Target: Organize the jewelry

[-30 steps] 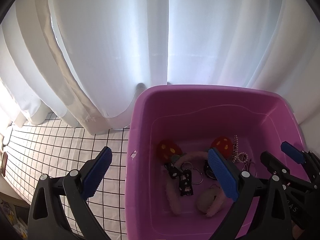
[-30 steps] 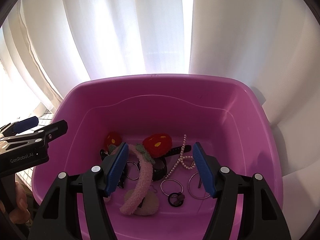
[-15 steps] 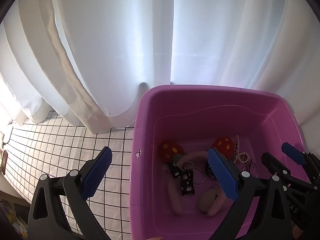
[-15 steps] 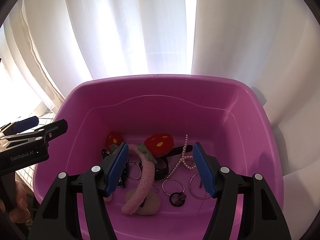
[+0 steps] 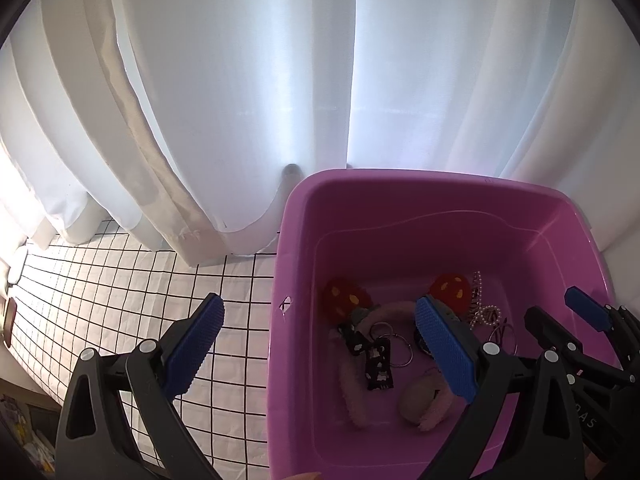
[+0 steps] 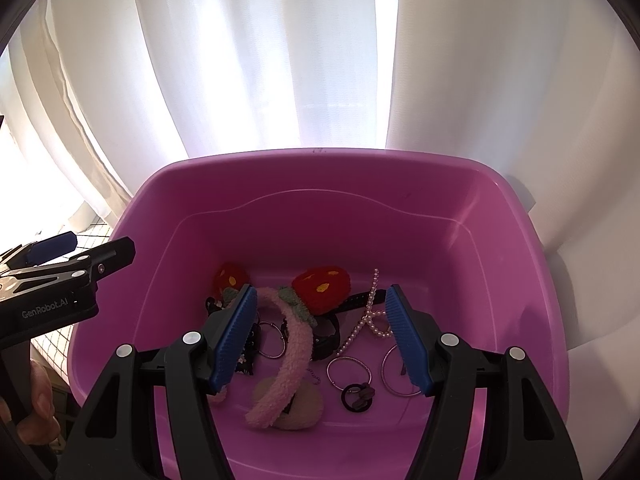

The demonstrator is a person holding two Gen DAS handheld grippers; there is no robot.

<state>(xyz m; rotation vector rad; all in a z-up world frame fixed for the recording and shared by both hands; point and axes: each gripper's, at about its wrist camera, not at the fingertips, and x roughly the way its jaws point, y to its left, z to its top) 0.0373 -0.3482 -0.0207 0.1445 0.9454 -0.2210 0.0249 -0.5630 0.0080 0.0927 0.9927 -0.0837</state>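
Lot: mixed jewelry lying loose on the floor of the pink tub (image 6: 500, 248), which is sitting on the grid-checked worktop (image 5: 120, 280).

- Right tool (image 6: 320, 336): hanging over the tub, jaws standing apart, gripping nothing.
- Left tool (image 5: 320, 344): straddling the tub's left wall, jaws wide, empty.
- Handling advice: descending on one piece alone is looking wisest. The pearl strand (image 6: 370, 316) is lying clear of the fuzzy pink headband (image 6: 296, 344); the thin hoops (image 6: 349, 367) are likely needing a pinch across the wire.
- Markings: "GenRobot.AI" is reading on the left tool's body.
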